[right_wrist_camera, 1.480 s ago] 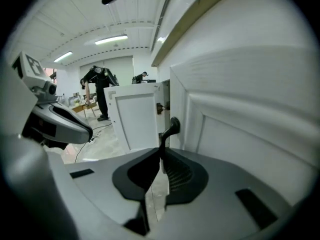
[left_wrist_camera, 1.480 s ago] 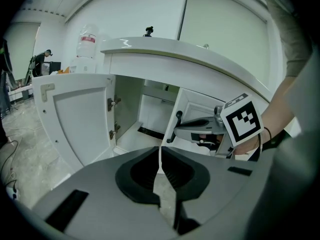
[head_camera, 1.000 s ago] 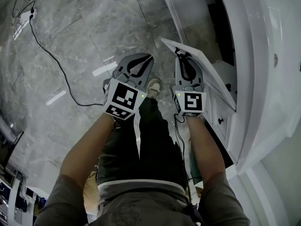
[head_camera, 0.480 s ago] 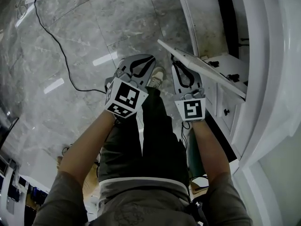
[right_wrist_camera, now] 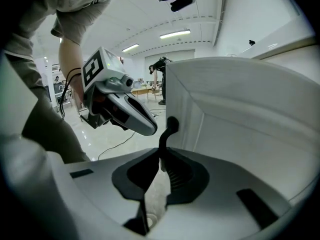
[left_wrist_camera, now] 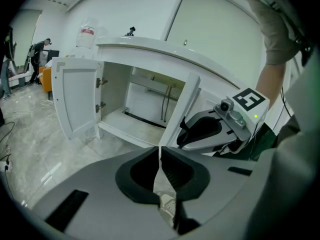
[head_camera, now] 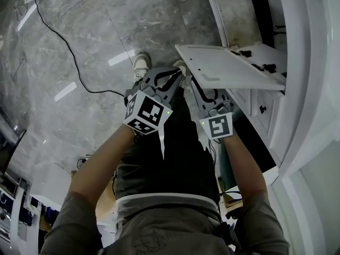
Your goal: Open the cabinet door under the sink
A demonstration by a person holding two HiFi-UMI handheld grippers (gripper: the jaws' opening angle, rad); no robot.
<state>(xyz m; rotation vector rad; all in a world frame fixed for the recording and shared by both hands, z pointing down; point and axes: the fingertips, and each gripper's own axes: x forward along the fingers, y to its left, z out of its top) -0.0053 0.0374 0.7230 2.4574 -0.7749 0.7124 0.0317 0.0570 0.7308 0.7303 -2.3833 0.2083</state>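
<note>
The white cabinet door [head_camera: 229,67] under the sink stands swung wide out over the floor. Its black handle [right_wrist_camera: 169,129] curves down into my right gripper [right_wrist_camera: 161,156], which is shut on it at the door's free edge [head_camera: 195,84]. My left gripper [head_camera: 177,73] hangs just left of the right one, shut with nothing between its fingers [left_wrist_camera: 160,153]. In the left gripper view a second door [left_wrist_camera: 75,99] at the cabinet's far side also stands open, and the inside shows pipes [left_wrist_camera: 165,101].
A black cable [head_camera: 69,57] runs across the grey marble floor to a power strip [head_camera: 29,12]. The person's shoes [head_camera: 141,62] stand below the grippers. Another cabinet front with a black knob [head_camera: 261,109] lies to the right, under the white counter [head_camera: 313,62]. A bottle [left_wrist_camera: 86,34] stands on the counter.
The door has swung further out from the cabinet with my right gripper on its handle. Both grippers have shifted closer together, and the head view has moved.
</note>
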